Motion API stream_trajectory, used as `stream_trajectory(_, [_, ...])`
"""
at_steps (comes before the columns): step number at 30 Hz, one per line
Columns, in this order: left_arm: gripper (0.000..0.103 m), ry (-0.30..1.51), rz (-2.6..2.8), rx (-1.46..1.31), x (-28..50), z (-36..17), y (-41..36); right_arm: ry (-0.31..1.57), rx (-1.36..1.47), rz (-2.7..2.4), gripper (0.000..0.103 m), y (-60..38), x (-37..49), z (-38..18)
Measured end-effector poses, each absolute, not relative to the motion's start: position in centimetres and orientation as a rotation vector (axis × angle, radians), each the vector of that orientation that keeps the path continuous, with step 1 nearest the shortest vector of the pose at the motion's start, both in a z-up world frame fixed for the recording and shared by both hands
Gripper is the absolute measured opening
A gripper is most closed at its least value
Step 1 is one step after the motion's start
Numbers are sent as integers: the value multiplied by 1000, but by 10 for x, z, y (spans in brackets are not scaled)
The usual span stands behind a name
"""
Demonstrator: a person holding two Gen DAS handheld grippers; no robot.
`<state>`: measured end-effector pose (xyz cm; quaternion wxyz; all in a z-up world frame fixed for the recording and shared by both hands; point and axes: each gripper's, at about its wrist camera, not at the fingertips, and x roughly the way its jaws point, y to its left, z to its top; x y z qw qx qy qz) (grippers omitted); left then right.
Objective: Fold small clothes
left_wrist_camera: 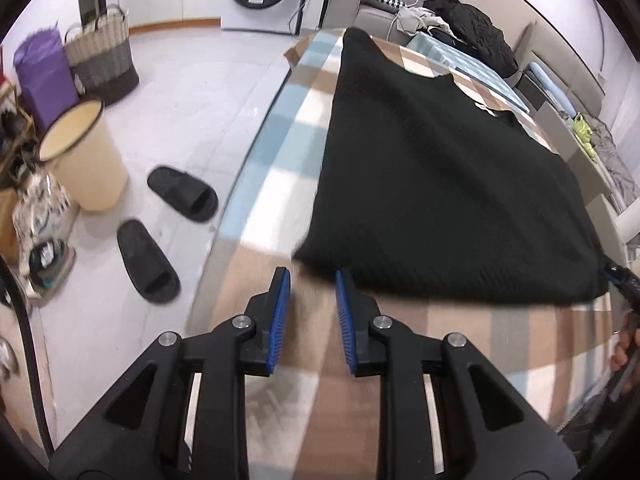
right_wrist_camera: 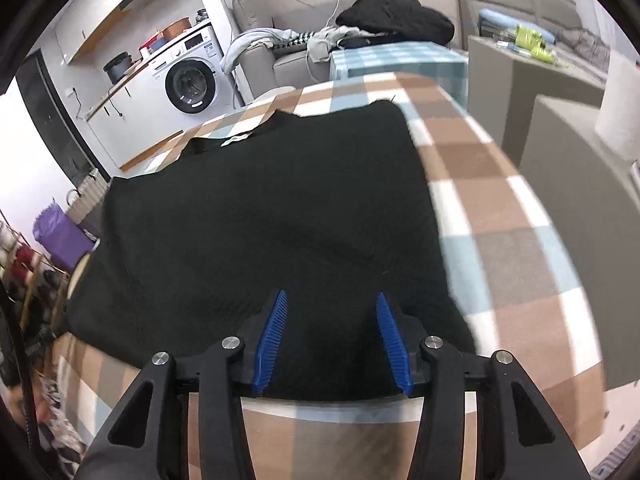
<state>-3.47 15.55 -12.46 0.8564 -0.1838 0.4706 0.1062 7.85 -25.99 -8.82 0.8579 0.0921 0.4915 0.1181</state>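
A black knit garment (left_wrist_camera: 440, 176) lies spread flat on the checked table cover (left_wrist_camera: 272, 184), its neck and white label at the far end. My left gripper (left_wrist_camera: 312, 276) is open and empty, just short of the garment's near left corner. In the right wrist view the garment (right_wrist_camera: 260, 220) fills the middle. My right gripper (right_wrist_camera: 331, 298) is open over the garment's near hem, close to its near right corner, with the blue pads (right_wrist_camera: 272, 332) apart and nothing between them. The right gripper's tip shows at the far right of the left wrist view (left_wrist_camera: 618, 272).
The table edge (left_wrist_camera: 240, 184) drops to a tiled floor with two black slippers (left_wrist_camera: 164, 224), a cream bin (left_wrist_camera: 84, 152) and a woven basket (left_wrist_camera: 102, 56). A sofa with heaped clothes (right_wrist_camera: 392, 20) and a washing machine (right_wrist_camera: 188, 84) stand beyond. Grey boxes (right_wrist_camera: 560, 132) stand to the right.
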Motion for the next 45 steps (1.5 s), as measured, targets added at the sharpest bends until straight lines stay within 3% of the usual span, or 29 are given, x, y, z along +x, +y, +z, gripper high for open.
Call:
stream_trajectory(1, [20,985,199,-436,-40,-125,156,1033,203,256,48,-258,78,-89])
stream_trajectory(3, [37,979,148,-520,-45,-129,155,1031,206,281,49,-251,79,-89])
stream_trajectory(6, [51,924,102,-647,-44,-133,152,1024,205,332,51,-237,79,-89])
stream_trajectory(8, [55,898,79,-696,-37,-135,149,1019,205,363,51,-226,79,-89])
stream_trajectory(14, [56,824,133,-745,1,-137,144,1013,190,421,55,-202,76,-90])
stream_trajectory(16, [51,825,198,-656,18,-134,135,1016,178,430,56,-195,78,-91])
stream_trajectory(18, [20,837,227,-602,30,-137,129,1029,173,430,56,-188,81,-94])
stream_trajectory(20, [13,814,229,-591,34,-137,123,1034,166,436,56,-181,84,-97])
stream_trajectory(38, [12,767,259,-534,-12,-115,129,1039,143,452,56,-117,119,-108])
stream_trajectory(45, [12,749,241,-579,-10,-118,137,1065,-42,371,58,-83,136,-119])
